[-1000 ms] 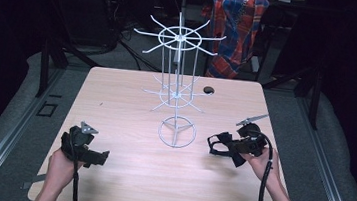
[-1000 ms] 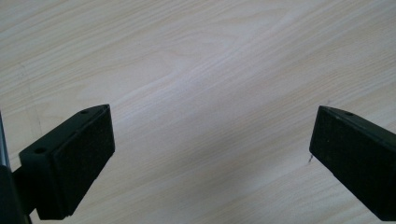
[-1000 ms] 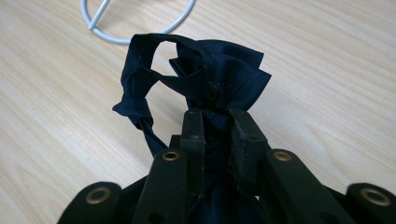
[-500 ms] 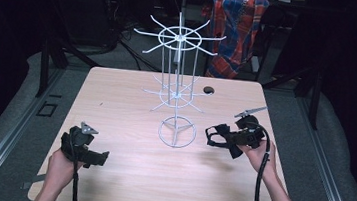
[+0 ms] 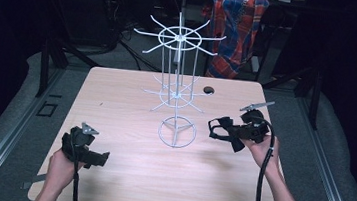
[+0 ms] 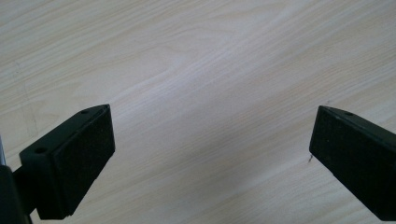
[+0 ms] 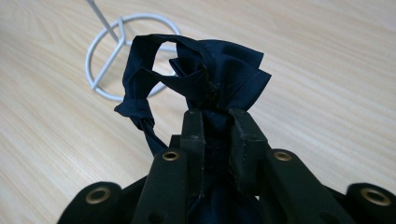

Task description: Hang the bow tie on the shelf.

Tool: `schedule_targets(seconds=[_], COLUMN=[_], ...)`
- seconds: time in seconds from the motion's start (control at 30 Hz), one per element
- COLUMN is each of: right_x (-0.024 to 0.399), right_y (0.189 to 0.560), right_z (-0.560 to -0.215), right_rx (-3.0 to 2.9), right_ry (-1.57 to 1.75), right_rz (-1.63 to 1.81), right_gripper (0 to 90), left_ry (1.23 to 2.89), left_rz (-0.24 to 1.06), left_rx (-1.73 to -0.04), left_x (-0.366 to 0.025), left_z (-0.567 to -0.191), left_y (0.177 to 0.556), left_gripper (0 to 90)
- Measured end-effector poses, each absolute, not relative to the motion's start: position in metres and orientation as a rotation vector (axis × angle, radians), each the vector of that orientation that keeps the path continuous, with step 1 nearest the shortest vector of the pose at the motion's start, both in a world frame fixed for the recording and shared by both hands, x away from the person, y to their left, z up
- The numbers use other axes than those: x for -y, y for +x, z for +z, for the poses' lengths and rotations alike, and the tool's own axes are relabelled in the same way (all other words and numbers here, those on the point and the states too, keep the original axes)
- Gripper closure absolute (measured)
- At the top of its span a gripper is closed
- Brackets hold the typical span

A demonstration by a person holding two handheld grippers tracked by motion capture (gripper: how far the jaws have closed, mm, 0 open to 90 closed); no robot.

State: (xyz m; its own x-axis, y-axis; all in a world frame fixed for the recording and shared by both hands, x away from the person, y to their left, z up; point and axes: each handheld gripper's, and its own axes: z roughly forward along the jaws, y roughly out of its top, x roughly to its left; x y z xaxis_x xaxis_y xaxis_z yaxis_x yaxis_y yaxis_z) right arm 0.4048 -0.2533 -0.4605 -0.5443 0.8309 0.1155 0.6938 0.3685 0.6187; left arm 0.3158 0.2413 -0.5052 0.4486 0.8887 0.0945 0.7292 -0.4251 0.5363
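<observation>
Right gripper view: a dark navy cloth strap (image 7: 196,79), bunched and looped, is being pinched between the two black jaws of the right gripper (image 7: 215,116), which are drawn in narrow on its gathered middle. From the high view, the cloth (image 5: 223,130) is being held off the table (image 5: 126,100) near its right edge, just beside the ring base of the white wire rack (image 5: 176,132) standing at the table's middle. The left gripper (image 5: 91,152) is being rested low by the near left corner — its jaws are standing wide, with nothing but bare wood between them.

The fabric is being judged light, soft and limp: its loops are likely to sag and swing, and it may slide if gripped loosely. A hold on the bunched folds — not a single thin loop — is being judged the safest, leaving a loop free to be hooked over a rack arm.
</observation>
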Motion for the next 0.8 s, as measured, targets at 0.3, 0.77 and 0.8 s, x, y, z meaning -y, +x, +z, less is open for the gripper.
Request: schedule_targets(seconds=[0.3,0.77,0.8], right_x=[0.248,0.249,0.249], right_y=[0.411,0.413,0.414], right_z=[-0.451,-0.441,-0.441], right_rx=[-2.397,-2.377,-2.378], right_ry=[1.341,1.314,1.310], right_rz=[0.966,0.995,1.000], right_gripper=[76.9,76.9,76.9], left_ry=[2.283,2.282,2.279], left_rz=[0.512,0.501,0.496], left_rx=[-1.362,-1.364,-1.364], left_x=[-0.242,-0.241,-0.241], left_z=[-0.505,-0.505,-0.505], left_y=[0.316,0.316,0.316], left_gripper=[0.2,0.2,0.2])
